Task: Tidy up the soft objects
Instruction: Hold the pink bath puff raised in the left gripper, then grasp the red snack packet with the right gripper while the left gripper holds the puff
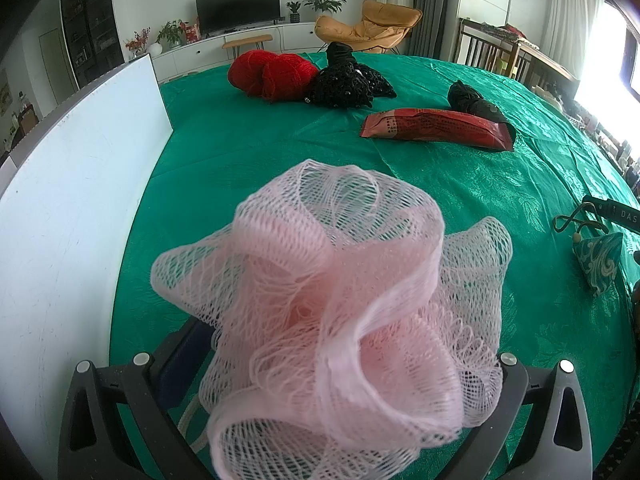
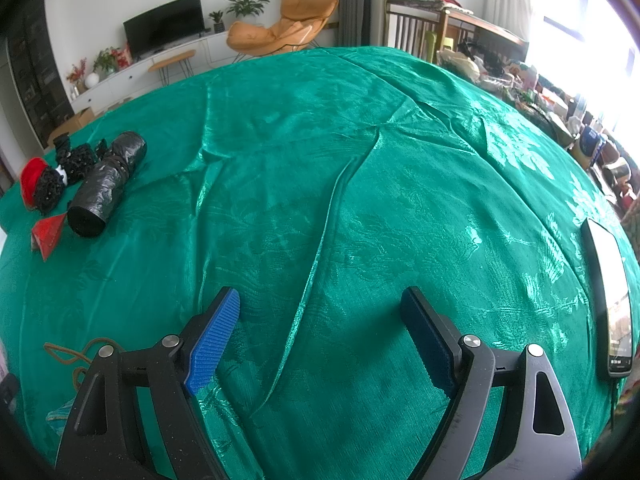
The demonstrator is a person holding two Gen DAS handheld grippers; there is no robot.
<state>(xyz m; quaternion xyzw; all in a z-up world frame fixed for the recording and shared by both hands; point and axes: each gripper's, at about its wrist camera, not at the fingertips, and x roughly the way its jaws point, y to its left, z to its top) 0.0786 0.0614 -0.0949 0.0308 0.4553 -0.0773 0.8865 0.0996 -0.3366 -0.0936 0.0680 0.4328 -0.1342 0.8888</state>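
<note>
My left gripper (image 1: 332,344) is shut on a pink mesh bath pouf (image 1: 332,300) and holds it above the green tablecloth (image 1: 248,148); the pouf hides the fingertips. Farther back lie red yarn balls (image 1: 268,72), a black knitted bundle (image 1: 344,84), a roll of black bags (image 1: 476,104) and a red packet (image 1: 436,128). My right gripper (image 2: 320,320) is open and empty over bare cloth (image 2: 360,160). In the right wrist view the bag roll (image 2: 104,184), black bundle (image 2: 76,164), red yarn (image 2: 32,180) and packet corner (image 2: 48,232) lie far left.
A white board (image 1: 80,200) stands along the table's left side. A patterned teal pouch with a cord (image 1: 600,260) lies at the right; its cord also shows in the right wrist view (image 2: 76,356). A phone (image 2: 612,300) lies near the right edge. Chairs and clutter stand beyond the table.
</note>
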